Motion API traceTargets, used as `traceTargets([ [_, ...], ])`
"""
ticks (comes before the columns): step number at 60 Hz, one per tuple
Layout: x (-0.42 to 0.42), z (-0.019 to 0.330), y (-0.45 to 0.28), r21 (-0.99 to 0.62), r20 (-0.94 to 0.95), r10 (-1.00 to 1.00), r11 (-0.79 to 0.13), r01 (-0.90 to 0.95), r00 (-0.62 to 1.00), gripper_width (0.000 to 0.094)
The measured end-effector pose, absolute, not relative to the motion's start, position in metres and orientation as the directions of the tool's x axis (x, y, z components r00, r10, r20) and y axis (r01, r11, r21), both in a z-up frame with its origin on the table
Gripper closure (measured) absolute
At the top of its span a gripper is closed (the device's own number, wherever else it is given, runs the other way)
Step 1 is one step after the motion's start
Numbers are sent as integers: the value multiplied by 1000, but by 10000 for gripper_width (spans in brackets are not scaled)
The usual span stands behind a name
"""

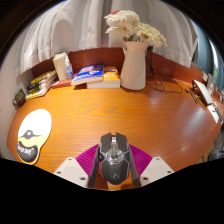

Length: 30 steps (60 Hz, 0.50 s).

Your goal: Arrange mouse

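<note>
While the mouse pad (33, 133) is lying off to the side on the wooden surface (100, 110), we are pinching the black mouse (114, 158) between the jaws, presumably for carrying it there.

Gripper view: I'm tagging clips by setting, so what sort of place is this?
Probably a home or office desk. A wooden desk holds stacked books, a vase of flowers and a mouse pad. The mouse sits between the gripper's fingers.
</note>
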State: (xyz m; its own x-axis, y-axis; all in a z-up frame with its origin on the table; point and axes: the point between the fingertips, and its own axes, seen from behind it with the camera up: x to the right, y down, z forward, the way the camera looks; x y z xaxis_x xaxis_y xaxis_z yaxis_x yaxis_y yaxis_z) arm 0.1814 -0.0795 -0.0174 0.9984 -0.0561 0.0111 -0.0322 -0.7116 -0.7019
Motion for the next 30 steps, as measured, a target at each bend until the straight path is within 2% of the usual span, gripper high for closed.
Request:
traceTargets([
  [7,182,-16,-79,-720,41,-55,-694,-9,998,471],
  [15,181,-16,-79,-690,-6,-111,-719,-84,994,575],
  [22,182,-15,-77,-662,-1,-139,-742,-105,990,598],
  [25,182,-1,-73,-663,-3,-156,-739,-118,988,598],
  [30,178,44,-56,-709,-10,-182,-692,-135,983,598],
])
